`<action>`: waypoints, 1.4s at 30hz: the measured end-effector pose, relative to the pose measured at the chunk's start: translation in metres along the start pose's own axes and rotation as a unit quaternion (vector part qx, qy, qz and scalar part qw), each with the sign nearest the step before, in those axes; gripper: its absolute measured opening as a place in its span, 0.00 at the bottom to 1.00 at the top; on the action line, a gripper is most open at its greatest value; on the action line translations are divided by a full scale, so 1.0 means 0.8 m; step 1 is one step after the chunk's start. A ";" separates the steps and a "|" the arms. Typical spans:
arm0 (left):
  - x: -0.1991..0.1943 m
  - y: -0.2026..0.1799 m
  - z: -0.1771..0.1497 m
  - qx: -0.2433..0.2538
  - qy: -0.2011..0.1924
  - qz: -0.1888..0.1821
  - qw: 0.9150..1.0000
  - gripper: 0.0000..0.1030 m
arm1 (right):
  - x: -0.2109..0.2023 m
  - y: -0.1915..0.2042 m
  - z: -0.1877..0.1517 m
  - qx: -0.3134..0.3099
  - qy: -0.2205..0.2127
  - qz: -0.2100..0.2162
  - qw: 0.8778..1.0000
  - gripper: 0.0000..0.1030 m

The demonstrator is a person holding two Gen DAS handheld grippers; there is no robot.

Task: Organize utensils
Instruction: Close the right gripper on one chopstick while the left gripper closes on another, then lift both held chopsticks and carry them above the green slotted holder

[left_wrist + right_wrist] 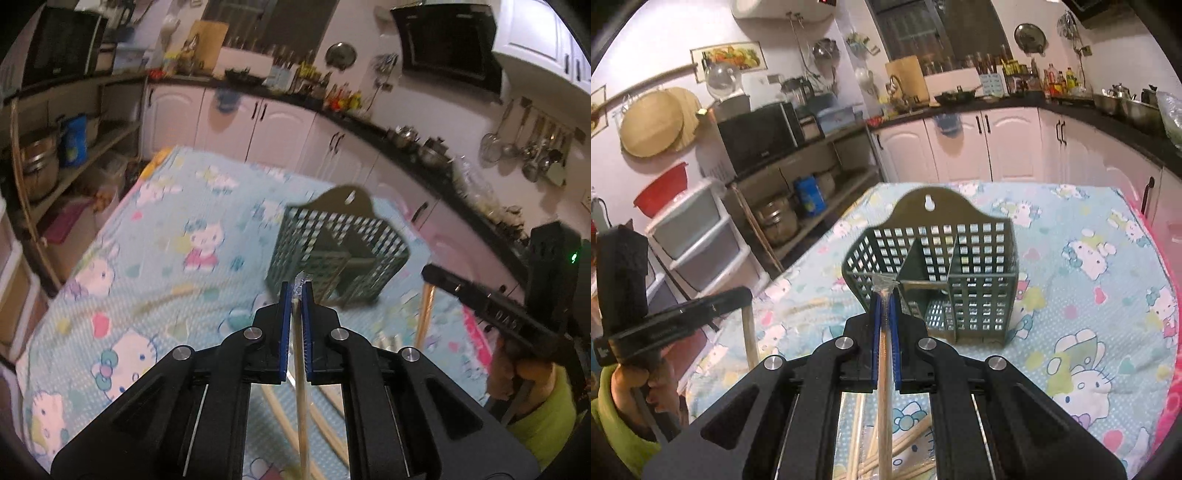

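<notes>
A dark green slotted utensil caddy (338, 251) stands on the table; it also shows in the right wrist view (945, 273), with several compartments. My left gripper (295, 295) is shut on a wrapped pair of wooden chopsticks (301, 387), held above the table in front of the caddy. My right gripper (885, 295) is shut on another wrapped pair of chopsticks (884, 398), its tip near the caddy's front rim. The right gripper also appears in the left wrist view (428, 275), and the left gripper in the right wrist view (746, 295). More chopsticks (912, 439) lie on the table below.
The table carries a light blue Hello Kitty cloth (1082, 295). White kitchen cabinets (1008, 147) with a dark counter run behind it. A shelf with a microwave (757, 136) and plastic drawers (698, 240) stand to the left.
</notes>
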State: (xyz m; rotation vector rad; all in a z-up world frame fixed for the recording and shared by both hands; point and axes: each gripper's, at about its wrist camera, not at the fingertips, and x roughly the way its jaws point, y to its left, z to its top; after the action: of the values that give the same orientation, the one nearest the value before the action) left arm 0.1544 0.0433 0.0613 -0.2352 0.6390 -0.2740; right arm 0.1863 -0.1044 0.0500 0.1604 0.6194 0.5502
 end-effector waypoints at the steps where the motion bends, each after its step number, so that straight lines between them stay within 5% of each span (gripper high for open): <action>1: -0.003 -0.003 0.003 0.003 -0.005 -0.003 1.000 0.01 | -0.005 0.000 0.002 0.000 -0.006 0.001 1.000 0.05; 23: -0.005 -0.058 0.087 0.035 -0.059 -0.044 0.997 0.01 | -0.074 -0.017 0.049 0.006 -0.101 -0.030 0.994 0.05; 42: 0.046 -0.081 0.179 0.063 -0.088 -0.012 0.994 0.01 | -0.078 -0.034 0.147 0.000 -0.178 -0.052 0.983 0.05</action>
State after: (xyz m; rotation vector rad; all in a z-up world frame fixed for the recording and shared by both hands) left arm 0.2590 -0.0109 0.1716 -0.1432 0.4420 -0.3112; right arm 0.2256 -0.1586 0.1678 0.2197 0.2785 0.4066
